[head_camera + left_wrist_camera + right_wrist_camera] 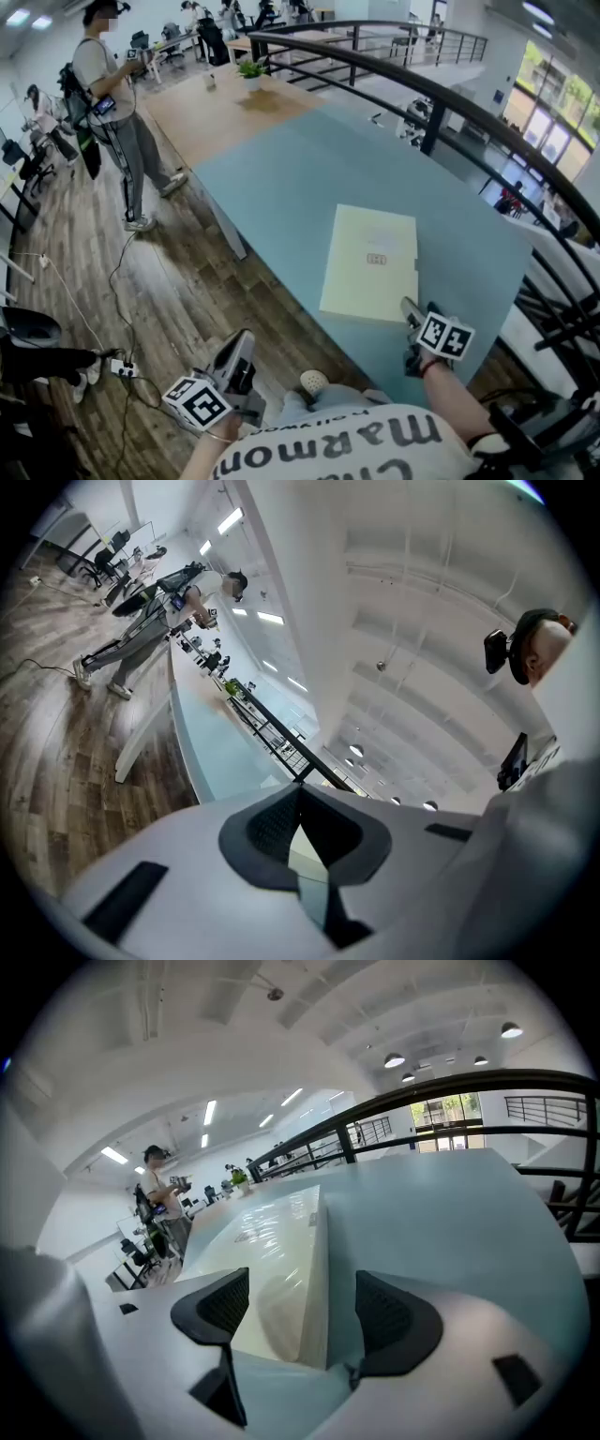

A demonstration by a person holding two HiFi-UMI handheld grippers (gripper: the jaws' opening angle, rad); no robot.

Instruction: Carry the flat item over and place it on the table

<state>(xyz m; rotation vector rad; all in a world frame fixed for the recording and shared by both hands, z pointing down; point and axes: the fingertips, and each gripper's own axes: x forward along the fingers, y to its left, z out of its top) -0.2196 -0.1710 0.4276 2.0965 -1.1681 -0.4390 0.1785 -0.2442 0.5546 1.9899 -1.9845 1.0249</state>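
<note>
A flat pale yellow box (370,262) lies on the blue-green table (281,178), close to its near edge. My right gripper (410,311) sits at the box's near right corner. In the right gripper view the box (272,1251) runs away from me, its near corner and right edge lying between the parted jaws of that gripper (300,1312). Neither pad touches it. My left gripper (244,339) hangs low at the left, off the table and over the wooden floor. Seen from its own camera, the left gripper (298,841) is shut with nothing between the pads.
A dark curved railing (431,103) runs along the table's far right side. The table's far end is wood-coloured (216,108) with a small potted plant (251,70). A person (112,103) stands on the floor at the left. Cables and a power strip (122,367) lie near my feet.
</note>
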